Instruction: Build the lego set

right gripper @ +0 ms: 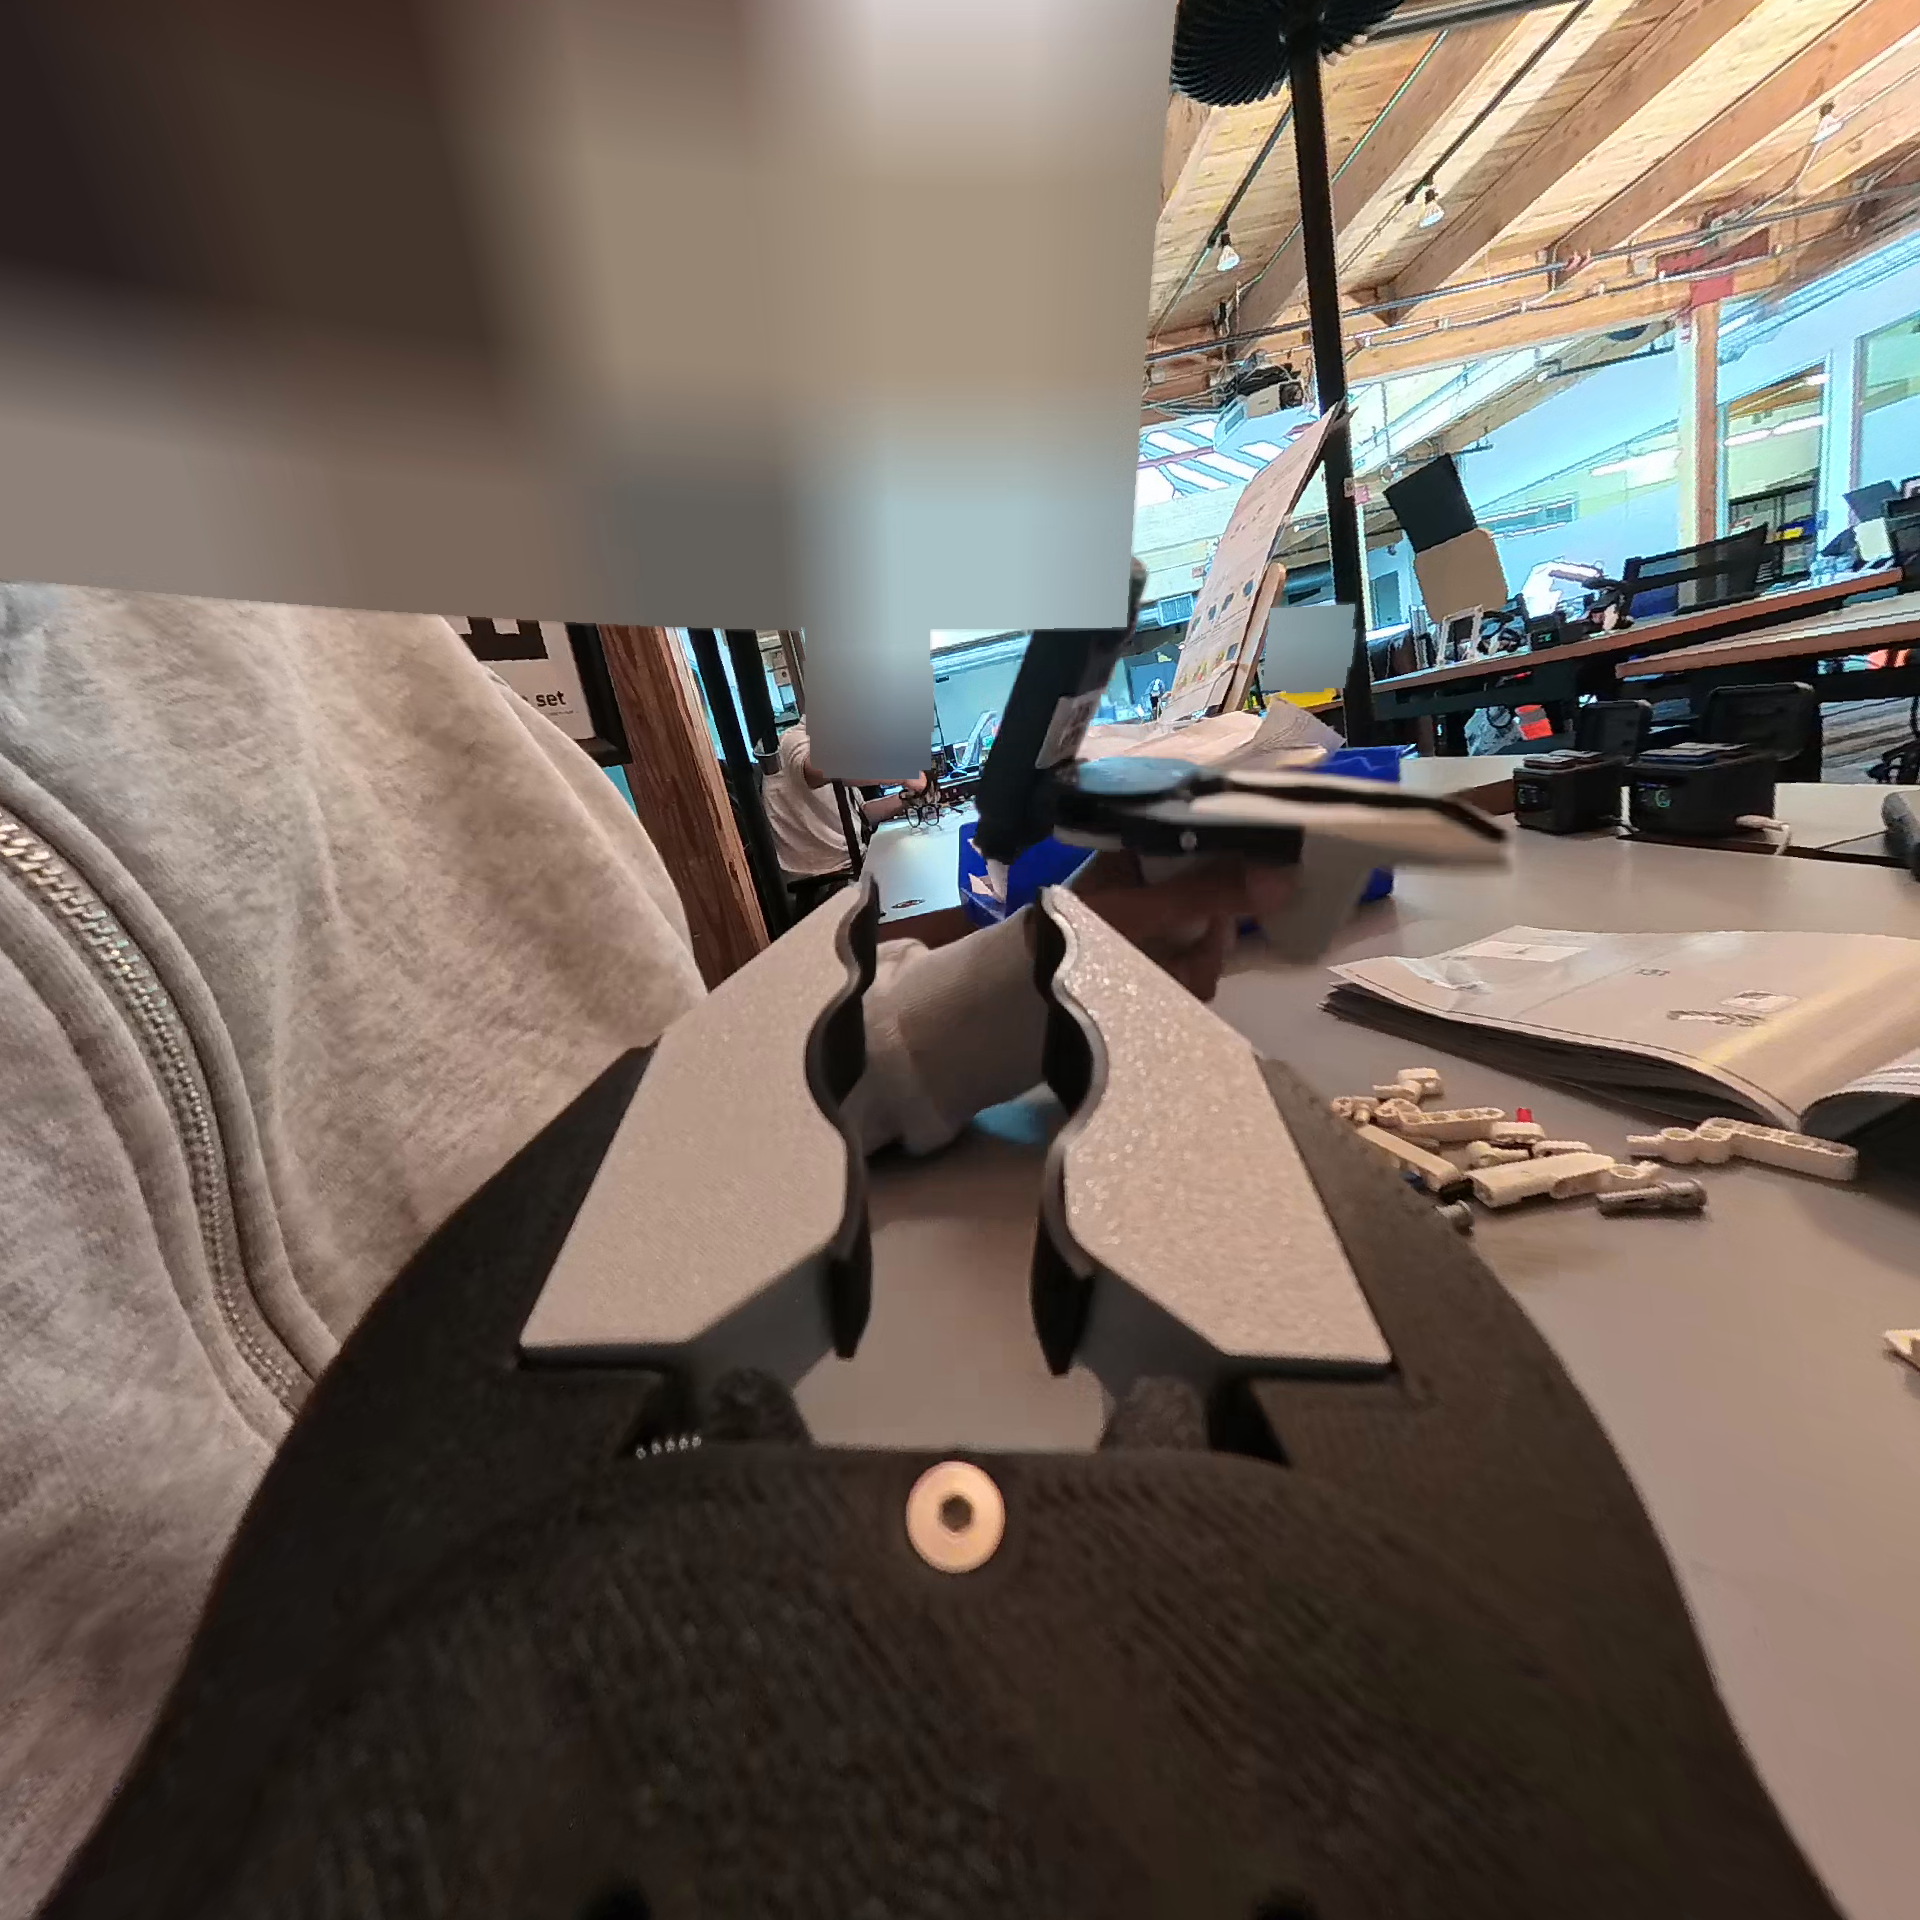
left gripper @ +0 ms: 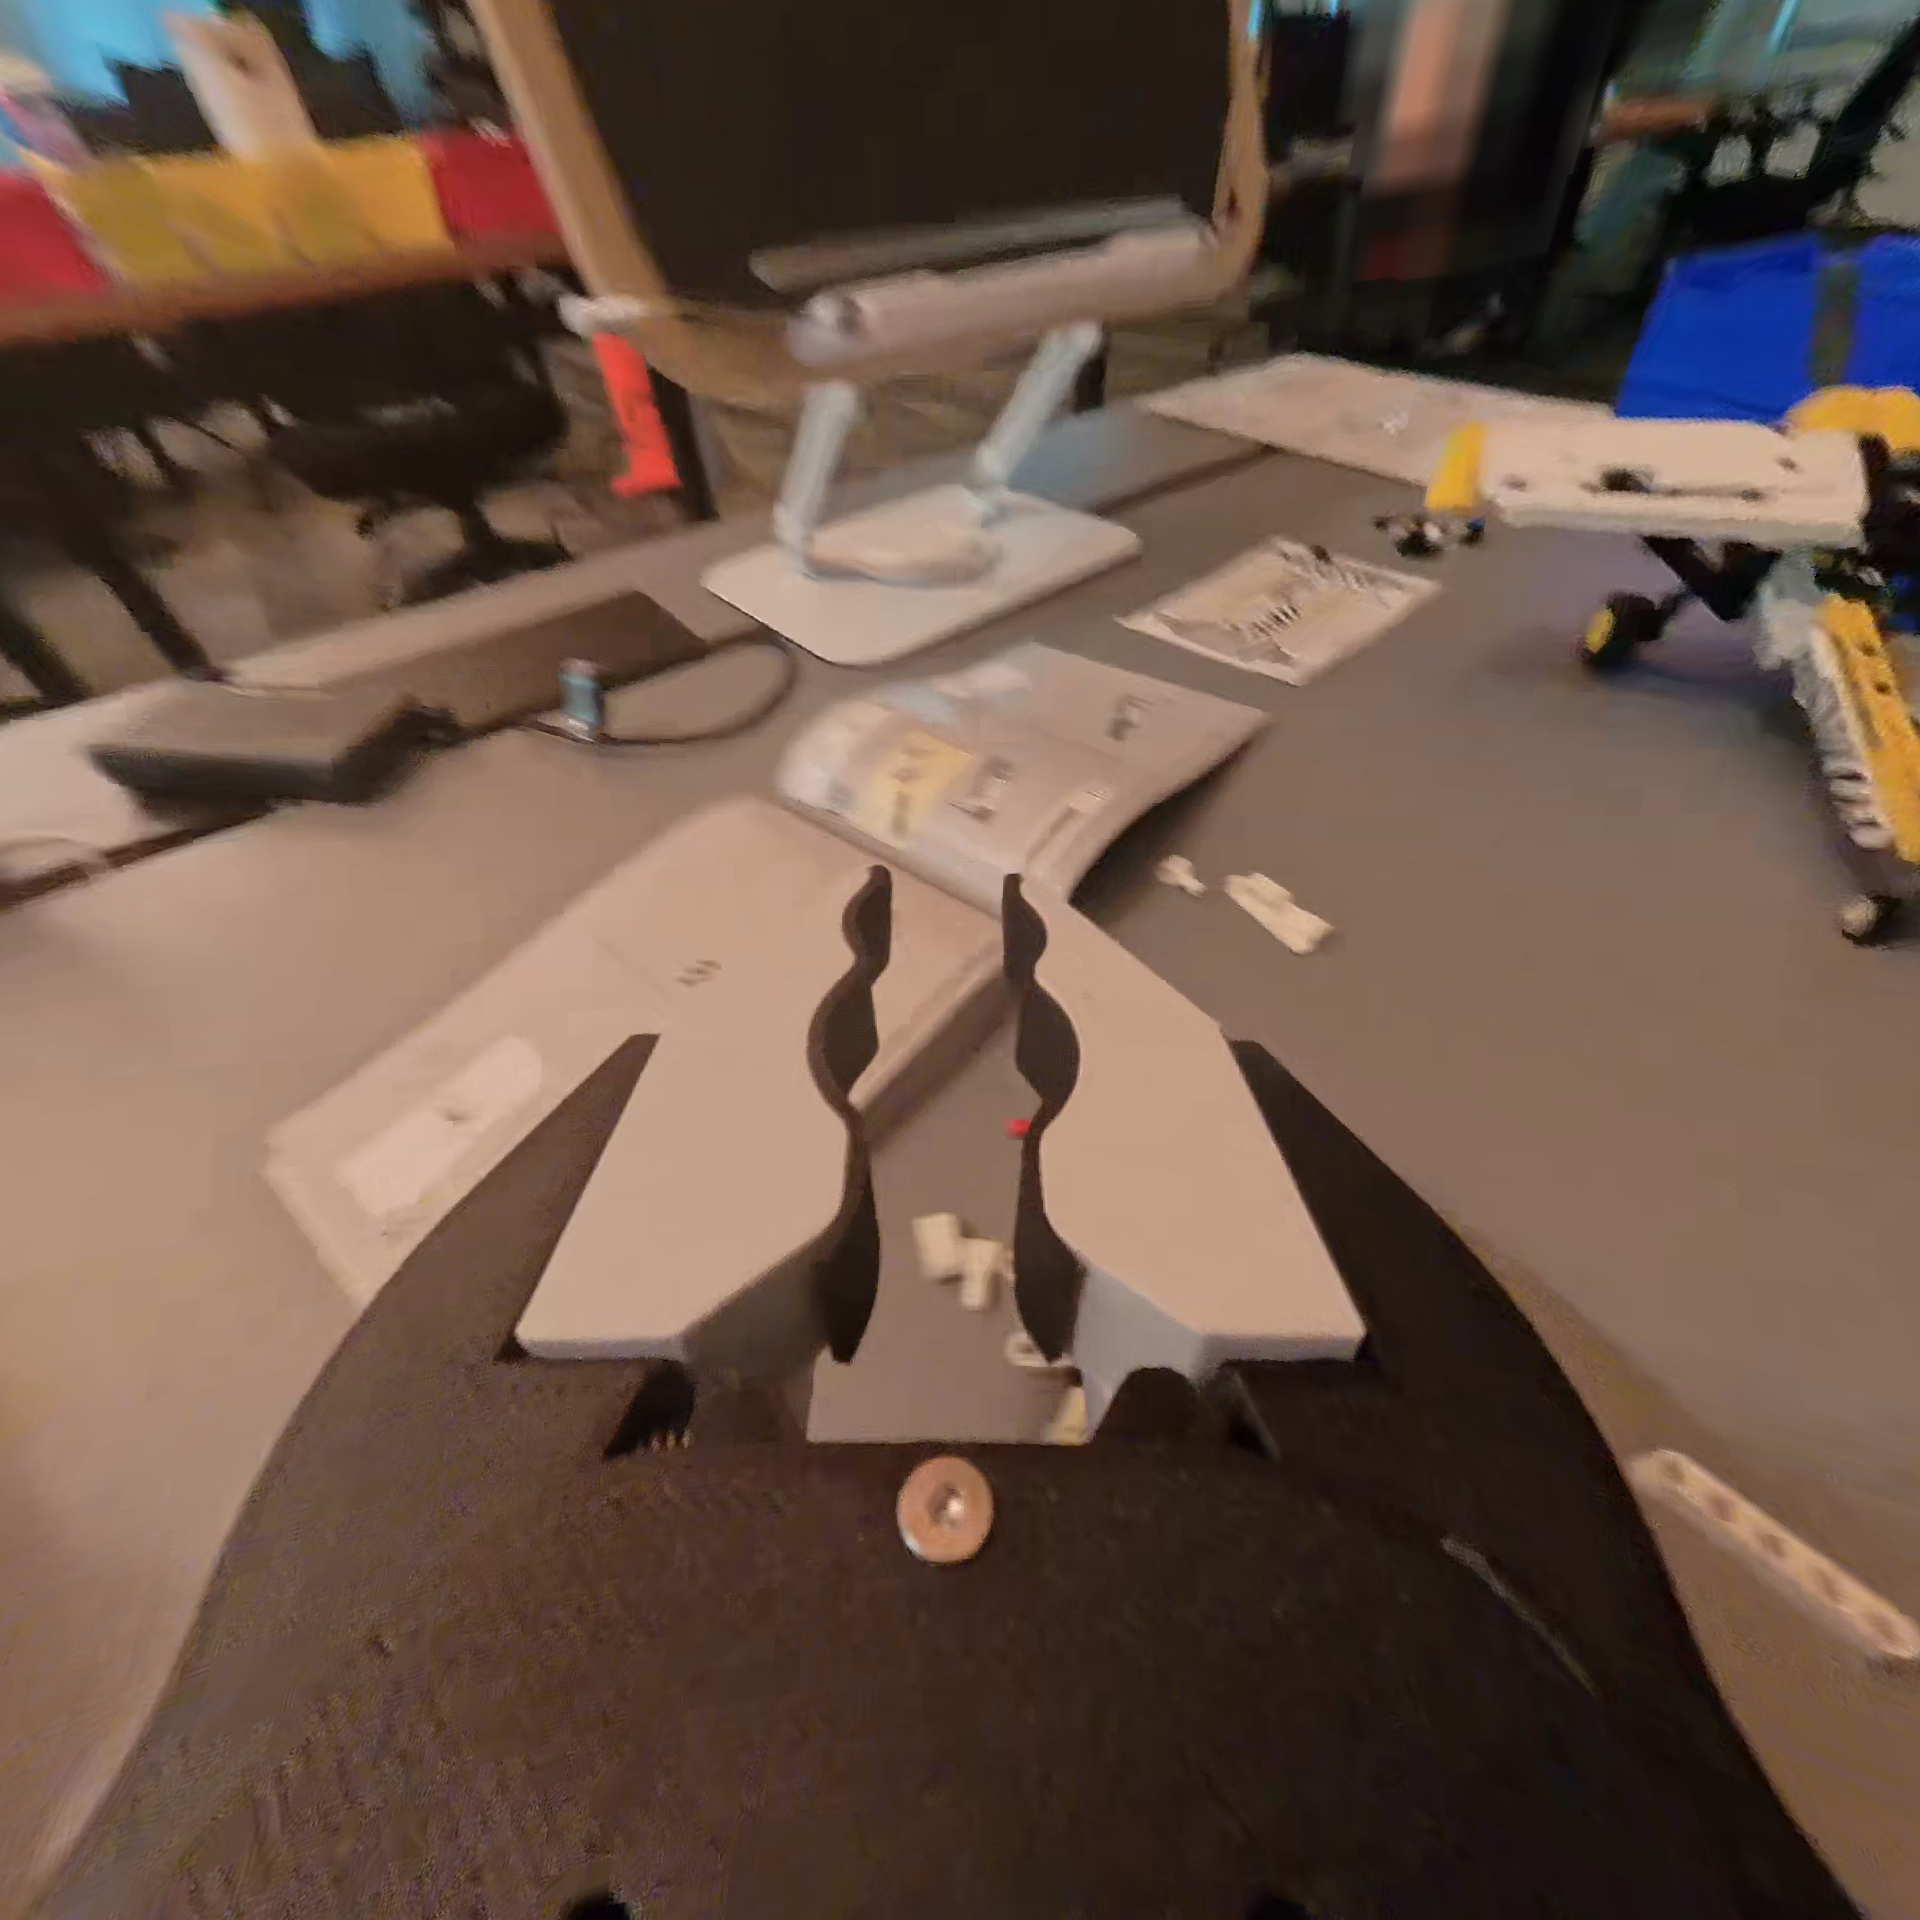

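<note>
Evidently the next job is picking a part: small off-white plastic lego pieces (left gripper: 961,1262) lie on the grey counter (left gripper: 1507,935) low in the frame's centre, under the left gripper (left gripper: 945,894) — spread, holding nothing. Descend squarely, pinch one piece only. Right gripper (right gripper: 951,914) — likewise spread, empty — points away from its scattered pale pieces (right gripper: 1496,1143) at mid-right.

The left gripper (left gripper: 945,894) hangs over the grey table (left gripper: 1507,935) with its two fingers apart and nothing between them. Under it lie small white pieces (left gripper: 961,1257) and an open booklet (left gripper: 997,769). A white and yellow lego model (left gripper: 1766,540) stands far to the right, and a grey stand (left gripper: 925,520) sits at the back.
</note>
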`<action>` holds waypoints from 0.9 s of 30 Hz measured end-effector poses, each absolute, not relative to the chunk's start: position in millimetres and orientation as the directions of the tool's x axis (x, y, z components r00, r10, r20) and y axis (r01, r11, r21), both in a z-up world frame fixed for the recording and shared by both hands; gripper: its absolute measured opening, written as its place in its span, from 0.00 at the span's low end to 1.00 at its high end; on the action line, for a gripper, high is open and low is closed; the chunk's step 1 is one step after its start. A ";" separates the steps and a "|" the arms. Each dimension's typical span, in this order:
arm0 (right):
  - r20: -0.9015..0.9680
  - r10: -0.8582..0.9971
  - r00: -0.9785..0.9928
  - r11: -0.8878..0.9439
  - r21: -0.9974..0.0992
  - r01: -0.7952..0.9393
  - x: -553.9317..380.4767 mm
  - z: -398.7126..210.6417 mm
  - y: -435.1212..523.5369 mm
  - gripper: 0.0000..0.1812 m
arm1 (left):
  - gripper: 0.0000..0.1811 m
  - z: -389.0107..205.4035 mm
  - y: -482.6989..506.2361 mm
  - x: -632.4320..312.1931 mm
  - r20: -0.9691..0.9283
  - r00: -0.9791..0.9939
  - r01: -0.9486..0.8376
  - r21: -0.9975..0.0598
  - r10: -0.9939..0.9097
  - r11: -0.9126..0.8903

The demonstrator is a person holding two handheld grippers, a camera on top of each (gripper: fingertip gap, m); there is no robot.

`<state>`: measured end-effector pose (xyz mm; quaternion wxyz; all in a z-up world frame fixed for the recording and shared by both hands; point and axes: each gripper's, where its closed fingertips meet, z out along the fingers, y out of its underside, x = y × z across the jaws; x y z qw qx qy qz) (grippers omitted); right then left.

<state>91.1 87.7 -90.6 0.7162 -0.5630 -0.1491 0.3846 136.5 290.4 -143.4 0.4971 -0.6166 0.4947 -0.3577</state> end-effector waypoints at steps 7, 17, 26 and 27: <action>-0.222 0.718 0.660 0.069 -0.920 -0.385 91.4 -90.6 88.5 0.16 | 0.18 -195.5 227.9 160.8 0.040 0.113 -0.486 -0.869 -0.993 -0.091; -0.217 0.719 0.661 0.076 -0.920 -0.385 91.5 -90.1 87.7 0.16 | 0.13 -229.8 237.1 150.2 -0.125 0.146 -0.689 -0.724 -0.981 -0.010; -0.213 0.719 0.661 0.079 -0.921 -0.382 91.1 -90.0 87.7 0.16 | 0.04 -231.6 229.4 152.3 -0.112 0.093 -0.691 -0.722 -0.989 0.017; -0.212 0.719 0.662 0.079 -0.921 -0.381 91.1 -90.1 87.7 0.16 | 0.04 -229.2 226.4 153.9 -0.098 0.081 -0.677 -0.736 -0.992 0.018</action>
